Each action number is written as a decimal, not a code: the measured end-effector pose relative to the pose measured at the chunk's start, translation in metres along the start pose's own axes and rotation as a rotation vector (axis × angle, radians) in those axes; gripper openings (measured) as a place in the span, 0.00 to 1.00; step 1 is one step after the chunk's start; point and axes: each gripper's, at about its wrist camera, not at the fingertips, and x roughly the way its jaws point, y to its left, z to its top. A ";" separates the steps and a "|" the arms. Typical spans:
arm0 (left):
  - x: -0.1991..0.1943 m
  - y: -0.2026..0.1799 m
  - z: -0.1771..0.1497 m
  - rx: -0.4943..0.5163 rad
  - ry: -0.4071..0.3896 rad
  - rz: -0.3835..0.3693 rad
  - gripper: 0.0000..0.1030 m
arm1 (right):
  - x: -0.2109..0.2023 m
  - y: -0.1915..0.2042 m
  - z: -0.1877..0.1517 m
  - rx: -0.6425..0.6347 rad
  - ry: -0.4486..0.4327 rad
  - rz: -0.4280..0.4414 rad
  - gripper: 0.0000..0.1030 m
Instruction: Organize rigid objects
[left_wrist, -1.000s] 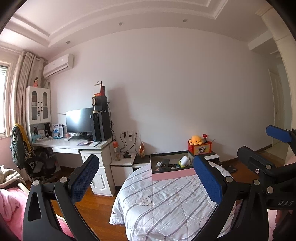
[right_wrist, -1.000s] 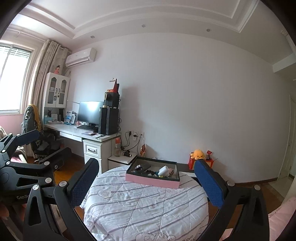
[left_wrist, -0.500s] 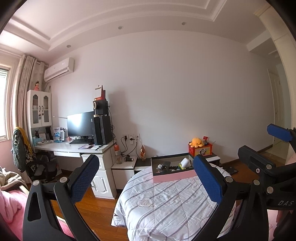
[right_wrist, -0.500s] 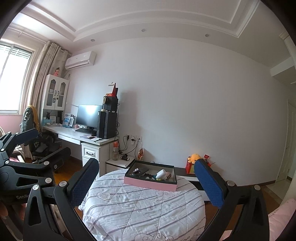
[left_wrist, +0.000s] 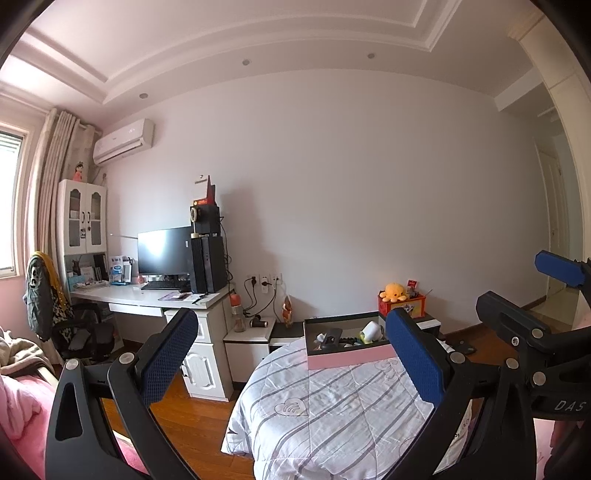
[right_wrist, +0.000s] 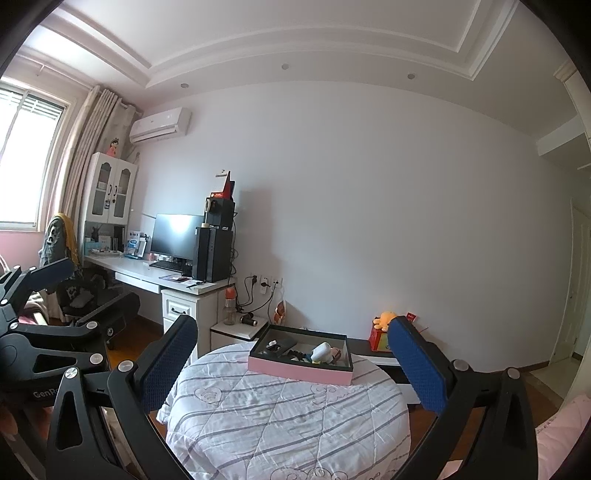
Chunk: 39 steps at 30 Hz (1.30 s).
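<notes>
Currently both my grippers, left gripper (left_wrist: 291, 362) and right gripper (right_wrist: 293, 363), spread wide, holding nothing, well short of pink tray (right_wrist: 299, 371) on quilted round table (right_wrist: 288, 417). Cup (right_wrist: 320, 351), small items inside. I'd approach level, slow.

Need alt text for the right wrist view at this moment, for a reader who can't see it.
The open right gripper points at a pink-sided tray of small objects on a round table under a striped quilted cover. The left gripper is at the left edge, also open. Behind are a white desk with a monitor, and a bare wall.
</notes>
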 end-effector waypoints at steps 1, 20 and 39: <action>0.000 0.000 0.000 0.000 0.003 -0.001 1.00 | 0.000 0.000 0.000 0.001 0.000 0.000 1.00; -0.002 0.002 0.001 -0.002 -0.003 0.005 1.00 | -0.005 0.003 0.000 -0.003 0.001 -0.006 1.00; -0.004 0.003 0.002 -0.002 -0.002 0.007 1.00 | -0.006 0.005 0.001 -0.009 0.007 -0.002 1.00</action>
